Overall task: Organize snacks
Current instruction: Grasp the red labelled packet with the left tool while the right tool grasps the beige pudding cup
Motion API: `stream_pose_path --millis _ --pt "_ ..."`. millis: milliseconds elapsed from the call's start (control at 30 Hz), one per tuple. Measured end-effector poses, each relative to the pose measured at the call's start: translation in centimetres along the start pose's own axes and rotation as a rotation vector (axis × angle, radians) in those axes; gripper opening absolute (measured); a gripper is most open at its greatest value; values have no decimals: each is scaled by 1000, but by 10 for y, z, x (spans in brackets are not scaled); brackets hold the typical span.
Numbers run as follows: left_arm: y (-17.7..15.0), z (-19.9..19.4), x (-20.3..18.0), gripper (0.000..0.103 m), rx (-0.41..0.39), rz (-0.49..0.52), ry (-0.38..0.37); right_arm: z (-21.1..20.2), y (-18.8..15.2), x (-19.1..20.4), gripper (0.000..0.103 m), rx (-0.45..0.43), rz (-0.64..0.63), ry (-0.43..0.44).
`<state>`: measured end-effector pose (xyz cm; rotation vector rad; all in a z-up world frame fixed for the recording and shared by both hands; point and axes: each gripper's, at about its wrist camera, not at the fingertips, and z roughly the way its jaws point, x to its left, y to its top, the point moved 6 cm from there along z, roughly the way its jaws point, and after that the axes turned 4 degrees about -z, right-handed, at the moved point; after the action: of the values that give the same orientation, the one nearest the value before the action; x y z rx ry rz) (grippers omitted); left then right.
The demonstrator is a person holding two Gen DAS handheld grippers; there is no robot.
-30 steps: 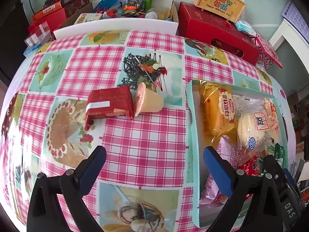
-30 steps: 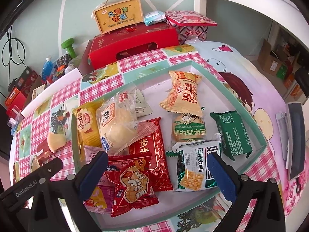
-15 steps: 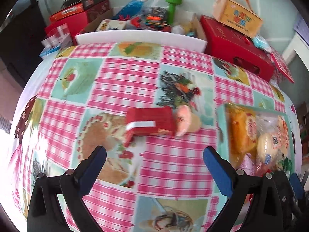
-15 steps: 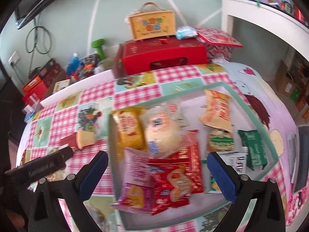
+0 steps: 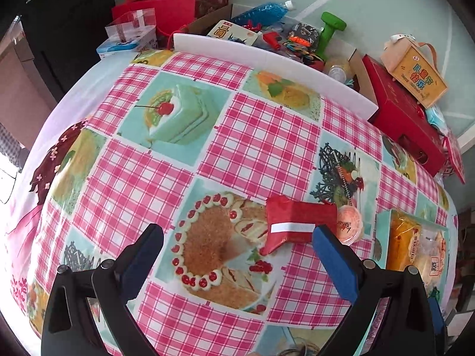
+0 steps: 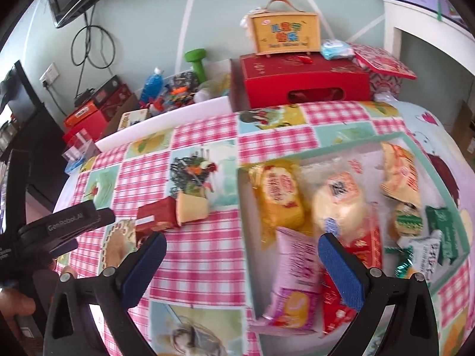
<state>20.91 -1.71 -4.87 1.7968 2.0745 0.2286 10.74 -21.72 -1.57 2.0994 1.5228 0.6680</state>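
Note:
A red snack packet [image 5: 294, 222] [image 6: 156, 215] with a white stripe lies on the patterned tablecloth, touching a jelly cup [image 5: 350, 227] [image 6: 191, 207] tipped on its side. My left gripper [image 5: 237, 249] hovers open just in front of them, holding nothing. To the right a green-rimmed tray [image 6: 335, 148] [image 5: 383, 216] holds several wrapped snacks, among them a yellow cake pack [image 6: 279, 195] and a pink packet [image 6: 294, 279]. My right gripper [image 6: 242, 256] is open over the tray's left rim. The left tool [image 6: 62, 222] appears at the right wrist view's left edge.
Behind the table stand a red gift box [image 6: 302, 81] topped by a yellow case [image 6: 285, 34], plus a carton of toys with a green dumbbell [image 5: 329, 31] and a blue bottle [image 5: 264, 12]. A person's hand [image 6: 14, 299] shows at lower left.
Both views have swung left and pulled back. The red packet and cup now sit right of centre in the left wrist view; the tray has slid rightward in the right wrist view. Both grippers stay open.

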Motion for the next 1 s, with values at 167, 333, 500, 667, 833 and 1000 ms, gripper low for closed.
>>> stream_pose_path --millis 167,333,500,667,833,1000 --pt "7 9 -4 100 -3 -8 -31 15 8 19 89 7 -34 23" --pt "5 30 -7 100 45 -24 -52 38 10 39 76 37 -67 56" --pt "6 42 -12 100 63 -21 -67 60 12 49 65 66 -90 56" --pt "10 57 -16 100 89 -22 -86 80 12 49 58 92 -91 49" --pt "13 66 -21 100 102 -28 -114 94 10 47 56 111 -88 42" --pt "16 71 -24 100 105 -17 -128 102 9 49 54 115 -86 53"
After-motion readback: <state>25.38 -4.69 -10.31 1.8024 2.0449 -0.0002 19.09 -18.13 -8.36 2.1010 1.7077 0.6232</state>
